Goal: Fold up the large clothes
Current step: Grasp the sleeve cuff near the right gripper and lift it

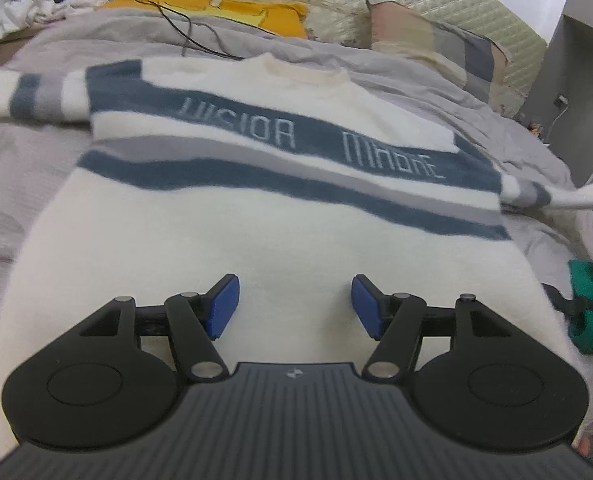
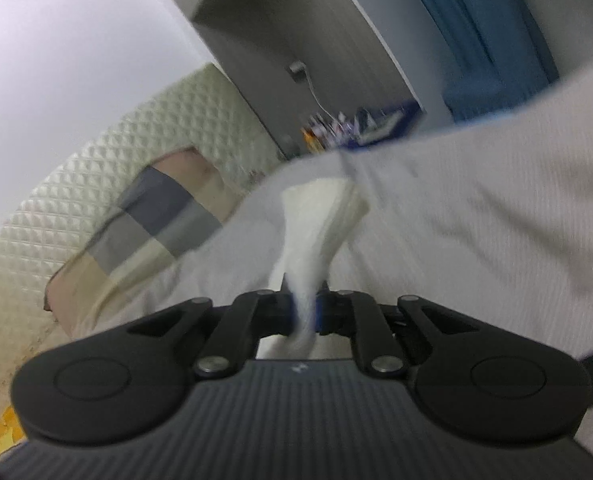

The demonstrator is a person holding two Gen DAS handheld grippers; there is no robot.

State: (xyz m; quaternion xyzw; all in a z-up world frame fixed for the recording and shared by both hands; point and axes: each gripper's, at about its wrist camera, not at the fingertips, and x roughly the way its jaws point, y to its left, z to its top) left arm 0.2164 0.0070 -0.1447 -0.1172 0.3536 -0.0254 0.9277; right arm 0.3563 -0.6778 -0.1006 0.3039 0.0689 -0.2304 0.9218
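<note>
A: Sweater [image 1: 232, 216], white with blue and grey stripes, lies spread flat, front up, on the grey bedsheet [image 1: 436, 76], collar toward the quilted headboard [image 1: 448, 4].

B: And the grippers?

A: The left gripper [image 1: 295, 306] hovers over the sweater's plain white lower part, blue pads apart, nothing between them. The right gripper [image 2: 306, 312] is clamped on the white sleeve cuff [image 2: 320, 216].

B: Does the left view show that grip?

A: Only the sleeve end [image 1: 576, 196] lifted off the sheet at the sweater's right; the pinch shows in the right view alone.

B: Room around the sweater?

A: Bare sheet to its left and beyond the collar, where a black cable [image 1: 184, 28] trails. A checked pillow [image 1: 436, 40] sits past the right shoulder; green fabric [image 1: 590, 304] lies near the right hem.
</note>
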